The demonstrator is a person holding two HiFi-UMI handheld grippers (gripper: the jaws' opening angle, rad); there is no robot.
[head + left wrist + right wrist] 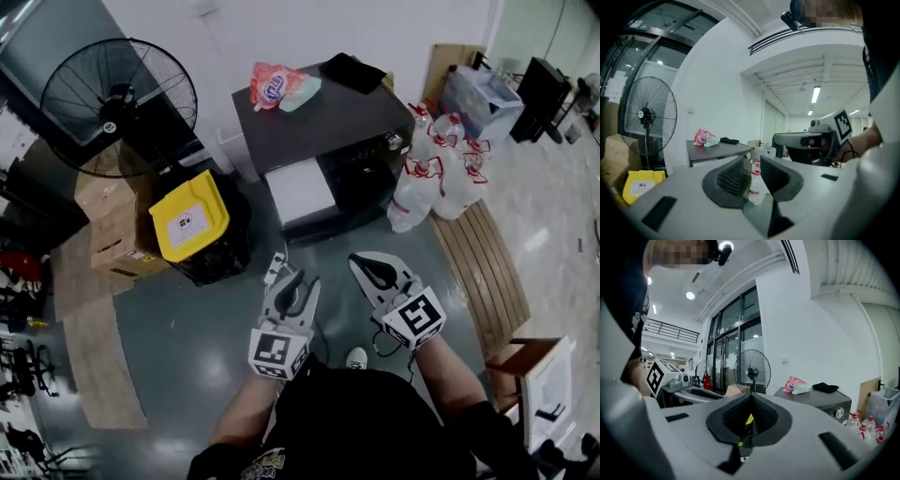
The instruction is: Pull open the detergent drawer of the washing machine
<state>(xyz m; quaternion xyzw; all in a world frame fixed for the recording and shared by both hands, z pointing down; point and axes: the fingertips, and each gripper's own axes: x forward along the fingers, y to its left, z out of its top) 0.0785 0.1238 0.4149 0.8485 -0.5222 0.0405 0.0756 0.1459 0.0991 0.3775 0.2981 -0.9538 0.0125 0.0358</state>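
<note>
The washing machine [328, 122] stands against the far wall, dark grey on top, with a white panel [298, 187] at its front left. Whether that panel is a drawer pulled out I cannot tell. Both grippers hover over the floor well short of the machine and point at it. My left gripper [292, 289] has a gap between its jaws and nothing in it; in the left gripper view [752, 171] the machine [715, 151] shows beyond it. My right gripper [375, 272] is shut and empty, pads together in its own view [749, 411], the machine's knob [839, 412] off to the right.
A pink bag [274, 86] and a black item [354, 72] lie on the machine. Left of it stand a floor fan [117, 103], a yellow-lidded bin [190, 217] and cardboard boxes [112, 234]. Several water bottles [441, 169] and a wooden bench [483, 272] are on the right.
</note>
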